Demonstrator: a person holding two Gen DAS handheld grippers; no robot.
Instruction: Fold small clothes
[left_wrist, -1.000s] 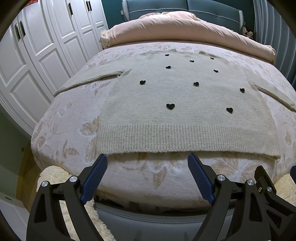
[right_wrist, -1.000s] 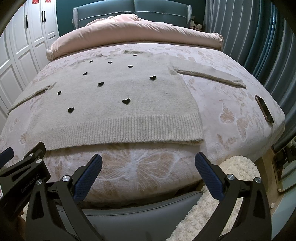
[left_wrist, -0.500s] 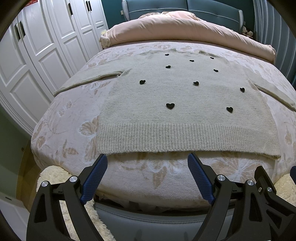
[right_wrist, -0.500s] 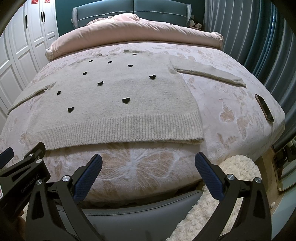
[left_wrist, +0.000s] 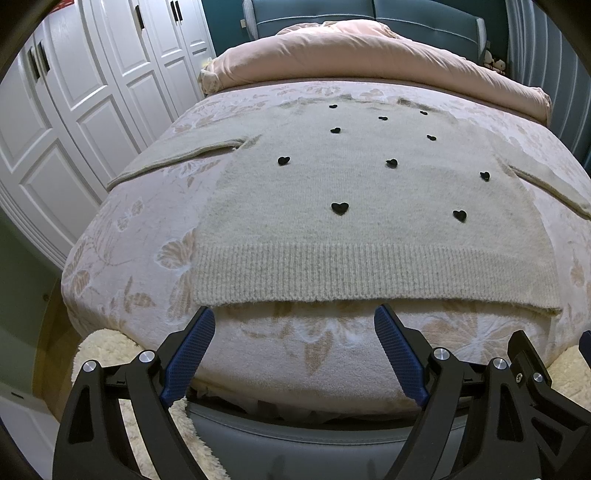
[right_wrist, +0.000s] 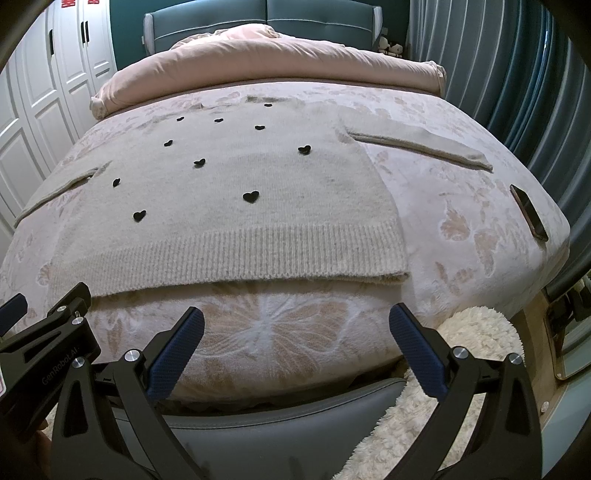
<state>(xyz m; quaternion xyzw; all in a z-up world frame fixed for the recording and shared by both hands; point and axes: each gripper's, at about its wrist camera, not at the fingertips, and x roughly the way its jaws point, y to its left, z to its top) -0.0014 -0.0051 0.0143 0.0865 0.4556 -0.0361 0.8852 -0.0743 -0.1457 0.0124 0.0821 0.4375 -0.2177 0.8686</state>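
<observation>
A beige knit sweater (left_wrist: 369, 192) with small black hearts lies flat on the bed, sleeves spread out to both sides, ribbed hem toward me. It also shows in the right wrist view (right_wrist: 229, 206). My left gripper (left_wrist: 294, 325) is open and empty, held just short of the hem near its left half. My right gripper (right_wrist: 295, 325) is open and empty, just short of the hem near its right half. Both hover at the bed's foot edge, apart from the cloth.
The bed (left_wrist: 140, 258) has a pink floral cover. A rolled pink duvet (left_wrist: 369, 51) lies at the head. A dark phone (right_wrist: 529, 214) lies near the bed's right edge. White wardrobe doors (left_wrist: 74, 110) stand left, blue curtains (right_wrist: 517, 74) right. A fluffy rug (right_wrist: 461, 350) lies below.
Both grippers have crept very slightly toward the sweater's hem. Nothing else has moved.
</observation>
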